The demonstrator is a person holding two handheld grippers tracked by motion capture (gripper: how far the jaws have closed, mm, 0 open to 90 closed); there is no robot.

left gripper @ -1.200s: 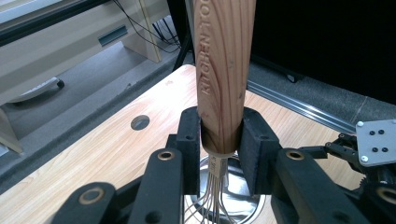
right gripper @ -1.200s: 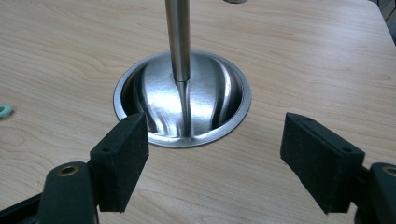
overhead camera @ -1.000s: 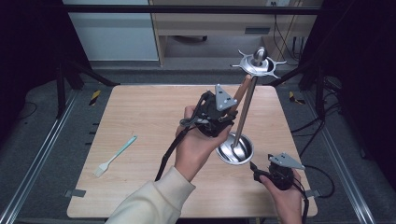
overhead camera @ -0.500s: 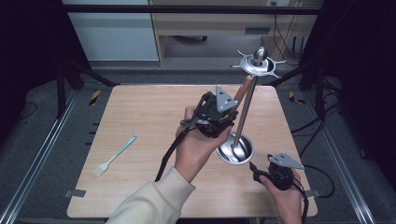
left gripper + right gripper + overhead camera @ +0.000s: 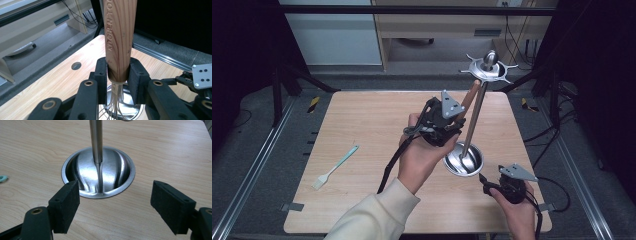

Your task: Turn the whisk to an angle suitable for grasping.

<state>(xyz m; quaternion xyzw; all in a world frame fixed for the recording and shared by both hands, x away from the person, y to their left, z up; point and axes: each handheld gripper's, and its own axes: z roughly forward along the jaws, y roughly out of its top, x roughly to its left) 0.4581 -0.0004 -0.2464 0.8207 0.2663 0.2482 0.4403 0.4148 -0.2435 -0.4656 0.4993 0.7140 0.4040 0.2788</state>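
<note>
At centre frame of the high view the left gripper [image 5: 446, 125] clamps the whisk [image 5: 120, 42] by its wooden handle beside the steel stand [image 5: 463, 159], whose base the right gripper [image 5: 113, 206] only brackets, jaws apart, so a careless swing could topple it.

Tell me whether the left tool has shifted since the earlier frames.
No. The left tool, shut on the whisk handle, sits at the same spot beside the stand's pole.

light wooden surface [image 5: 362, 120] on grey carpeted floor [image 5: 257, 125], pale wooden desk [image 5: 437, 25] behind, dark surroundings
</note>
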